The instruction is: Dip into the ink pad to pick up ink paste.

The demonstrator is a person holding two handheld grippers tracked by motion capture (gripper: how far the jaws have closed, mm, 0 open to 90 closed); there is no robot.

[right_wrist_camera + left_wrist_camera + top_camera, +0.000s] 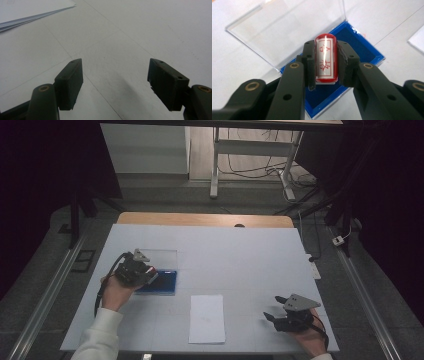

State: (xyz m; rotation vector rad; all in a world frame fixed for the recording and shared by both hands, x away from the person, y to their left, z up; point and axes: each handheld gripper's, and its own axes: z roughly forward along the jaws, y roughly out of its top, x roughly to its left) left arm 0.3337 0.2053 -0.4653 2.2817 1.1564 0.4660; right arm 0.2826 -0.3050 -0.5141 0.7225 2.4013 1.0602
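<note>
Left gripper view has the left gripper (325, 62) with its jaws clamped on a red seal stamp (326, 58), right above the blue ink-pad case (372, 53) with its clear lid (284, 27) flipped open. I'd keep the stamp face level and dab straight down. Right gripper (115, 82) sits with its jaws wide apart and empty on the desk (250, 255), near the paper sheet (207, 318). Nothing's really blocking.

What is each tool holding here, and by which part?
The left tool is shut on a red stamp, its pads on the two long sides, over the open blue ink-pad case. The right tool is open and holds nothing.
</note>
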